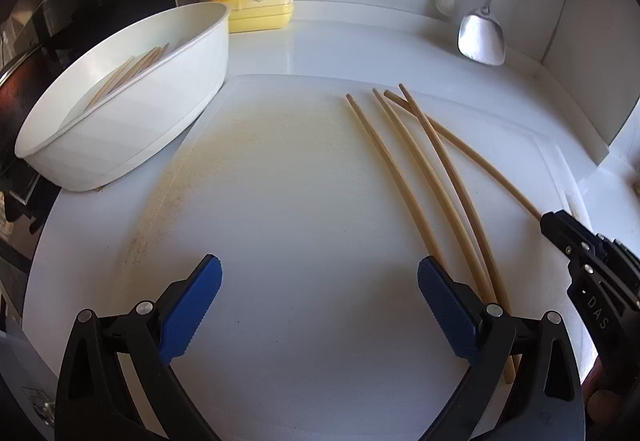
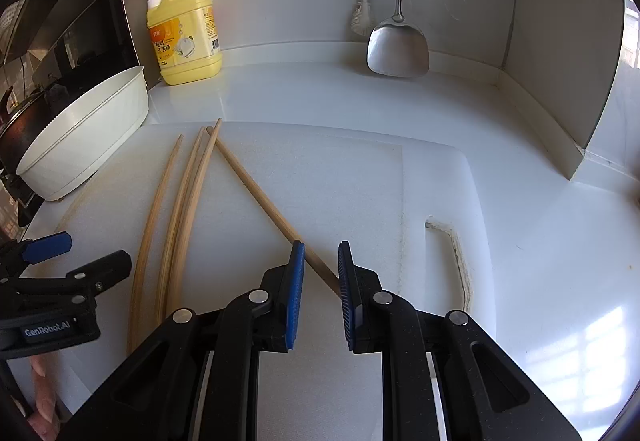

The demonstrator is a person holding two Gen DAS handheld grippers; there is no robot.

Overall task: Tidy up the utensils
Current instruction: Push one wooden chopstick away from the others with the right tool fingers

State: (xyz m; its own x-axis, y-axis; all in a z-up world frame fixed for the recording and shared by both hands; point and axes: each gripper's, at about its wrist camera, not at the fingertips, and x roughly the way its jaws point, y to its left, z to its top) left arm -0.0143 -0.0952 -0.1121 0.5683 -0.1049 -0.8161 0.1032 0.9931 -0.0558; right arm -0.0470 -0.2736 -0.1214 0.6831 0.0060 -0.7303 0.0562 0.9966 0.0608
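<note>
Here, at the bottom of the right wrist view, the right gripper (image 2: 321,273) shows black plastic arms ending in ribbed blue pads (image 2: 296,293); the jaws stand narrowly apart, with the thick end of one slanting chopstick (image 2: 256,197) passing between them. That end meets the right pad, but whether the left pad presses on it cannot be told. In the left wrist view, the left gripper (image 1: 318,289) hangs with jaws spread wide, nothing between its pads, above bare board at lower centre.

The cutting board (image 1: 280,181) is a white, matte plastic slab with rounded corners, yellowish staining toward its left side, and a slot-shaped handle cut-out near its right edge. Three loose chopsticks (image 1: 404,177), slender, pale wood, tapering to points at the far ends, lie roughly parallel right of centre; the slanting one crosses their far tips.

At the left of the frame, a white oval basin (image 1: 132,113) with smooth, high walls overlaps the board's far left corner and already holds several chopsticks (image 1: 128,75).

Beyond, the glossy white counter (image 2: 320,93) is open up to its coved back edge. Against the wall stand a yellow detergent jug (image 2: 188,37) with a pump, and a hanging steel spatula (image 2: 398,49).
</note>
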